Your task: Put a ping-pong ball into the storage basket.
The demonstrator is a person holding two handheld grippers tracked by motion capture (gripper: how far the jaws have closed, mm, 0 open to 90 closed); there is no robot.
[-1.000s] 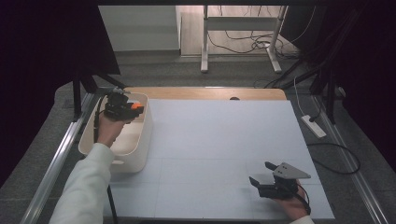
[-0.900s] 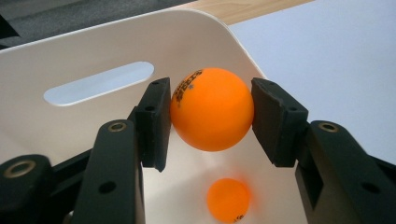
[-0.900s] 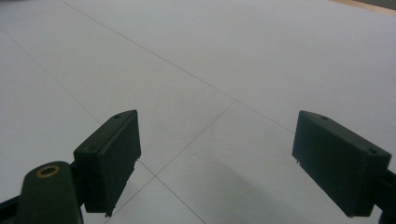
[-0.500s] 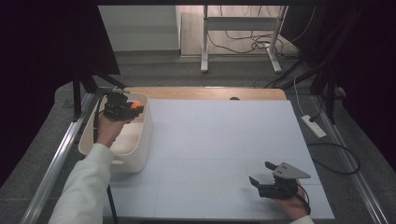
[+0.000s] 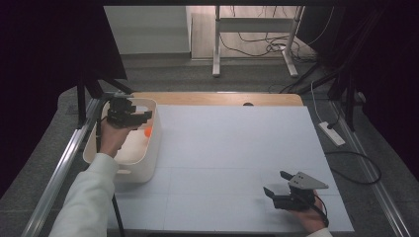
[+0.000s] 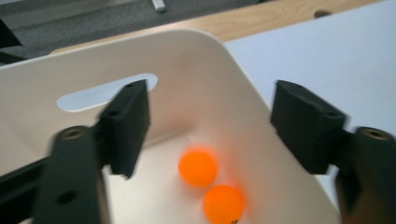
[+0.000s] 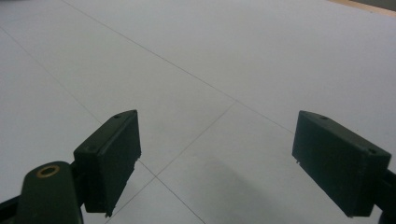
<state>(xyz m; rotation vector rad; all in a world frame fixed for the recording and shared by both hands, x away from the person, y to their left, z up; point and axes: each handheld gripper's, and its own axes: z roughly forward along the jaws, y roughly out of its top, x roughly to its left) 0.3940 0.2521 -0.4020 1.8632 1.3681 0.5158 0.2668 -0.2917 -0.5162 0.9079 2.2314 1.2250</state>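
Left gripper [image 5: 129, 114], held in a person's hand over the far end of a white bin [image 5: 150, 148], is seen from the high view with its black body above the bin's opening, though how far its jaws stand apart cannot be read at that angle; one orange ball [image 5: 147, 132] shows inside the bin, against the wall nearest the white table sheet [image 5: 237, 148]. Well away from the bin, at the near right corner of the sheet, the right gripper [image 5: 278, 183] rests low in the other hand, its grey three-cornered plate on top and its jaws spread with nothing between them. From the left gripper view, the same tool [image 6: 210, 126] proves released: its two black jaws stand wide apart and empty above the bin's floor, and two orange balls lie there rather than one, a first ball [image 6: 198, 168] and a second ball [image 6: 223, 204] touching it, both close to the bin's curved corner. That view also brings out a handle slot [image 6: 106, 91] cut through the bin's end wall. From the right gripper view, the right tool [image 7: 215, 158] is likewise released, its jaws parted over bare sheet crossed by thin seam lines [image 7: 196, 135], far from the bin.
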